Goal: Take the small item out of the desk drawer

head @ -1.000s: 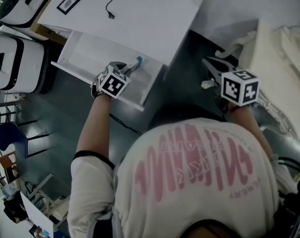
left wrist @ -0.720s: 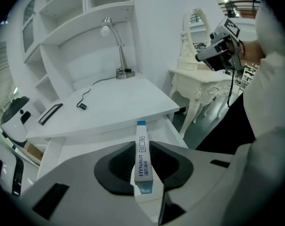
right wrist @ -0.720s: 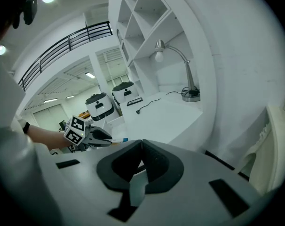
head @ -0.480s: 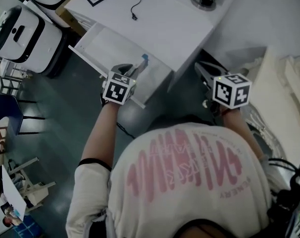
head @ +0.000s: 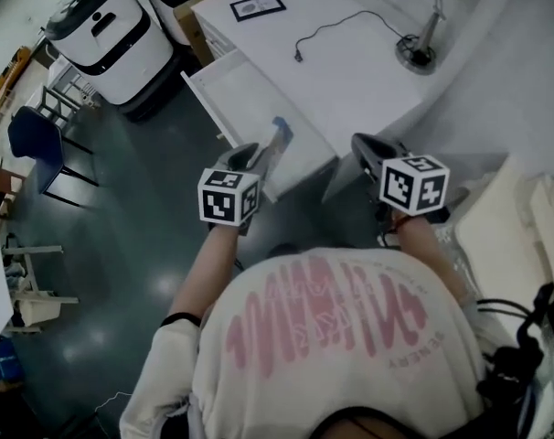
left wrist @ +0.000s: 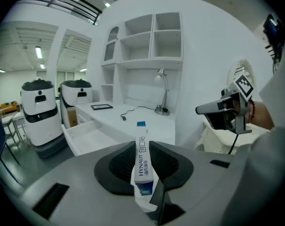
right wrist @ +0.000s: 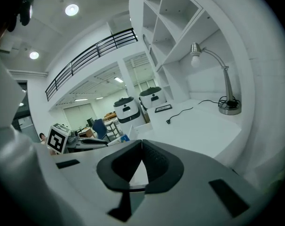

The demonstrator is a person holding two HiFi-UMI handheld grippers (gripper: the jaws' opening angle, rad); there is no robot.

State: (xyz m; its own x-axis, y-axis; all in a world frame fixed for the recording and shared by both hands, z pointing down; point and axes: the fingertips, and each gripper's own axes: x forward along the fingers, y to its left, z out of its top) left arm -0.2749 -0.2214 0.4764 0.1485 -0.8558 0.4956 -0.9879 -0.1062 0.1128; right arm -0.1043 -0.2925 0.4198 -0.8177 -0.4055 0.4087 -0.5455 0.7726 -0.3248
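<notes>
The left gripper [left wrist: 142, 147] is clamped on a small box [left wrist: 142, 160]. The box is long and thin, white with blue ends, and it sticks out past the gripper's tips. Each jaw presses on one flat side of it. The box is out of the drawer [head: 236, 94] and up in the air, near the drawer's front end in the head view. The drawer is pulled open from the white counter [head: 350, 71], and the part of it that shows looks bare.

The right gripper [right wrist: 141, 147] has its jaws together, tips touching, with nothing between them. It hangs in the air near the counter's corner, well apart from the left gripper.

On the counter stand a lamp [head: 417, 53], a black cord [head: 324, 31] and a black-framed picture [head: 257, 5]. White shelves [left wrist: 149, 36] rise behind the counter. Two white robots [head: 108, 26] stand on the floor beside the counter, and a blue chair [head: 30, 135] is near them.
</notes>
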